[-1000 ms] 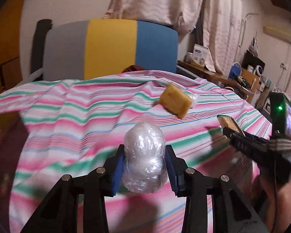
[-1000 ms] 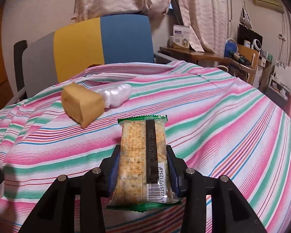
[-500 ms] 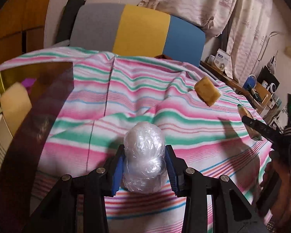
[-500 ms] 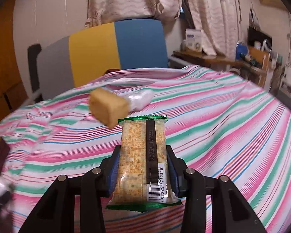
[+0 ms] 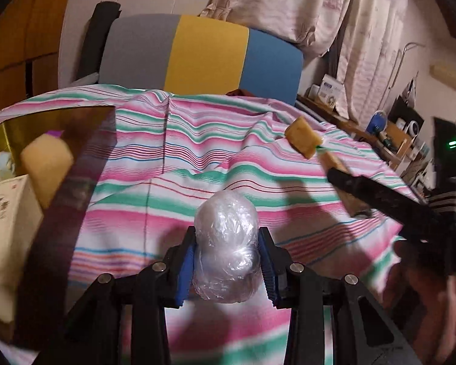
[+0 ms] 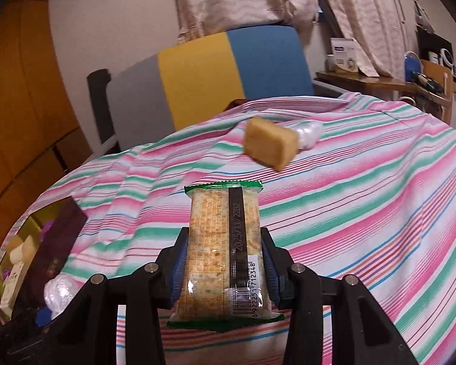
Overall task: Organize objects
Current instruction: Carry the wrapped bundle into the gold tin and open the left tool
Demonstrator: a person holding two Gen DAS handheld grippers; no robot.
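My left gripper (image 5: 227, 269) is shut on a clear plastic-wrapped bundle (image 5: 226, 243), held over the striped cloth (image 5: 173, 164). My right gripper (image 6: 225, 269) is shut on a cracker packet (image 6: 223, 249) with a green edge and a barcode. A yellow sponge-like block (image 5: 302, 136) (image 6: 270, 144) lies farther back on the cloth, with a second clear wrapped bundle (image 6: 308, 132) touching it. A dark open box (image 5: 60, 188) (image 6: 50, 246) sits at the left, holding a yellow block (image 5: 47, 164) and a white carton (image 5: 6, 213). The right gripper (image 5: 343, 182) also shows in the left wrist view.
A chair back in grey, yellow and blue (image 5: 203, 54) (image 6: 203, 76) stands behind the table. A cluttered wooden desk (image 5: 389, 133) (image 6: 380, 82) and curtains (image 5: 334, 15) fill the right background. A hand (image 5: 425, 304) holds the right gripper's handle.
Both views have swung leftward. The dark box has come into view at the left in both. The sponge block has slid rightward in each picture. Both grips are unchanged.
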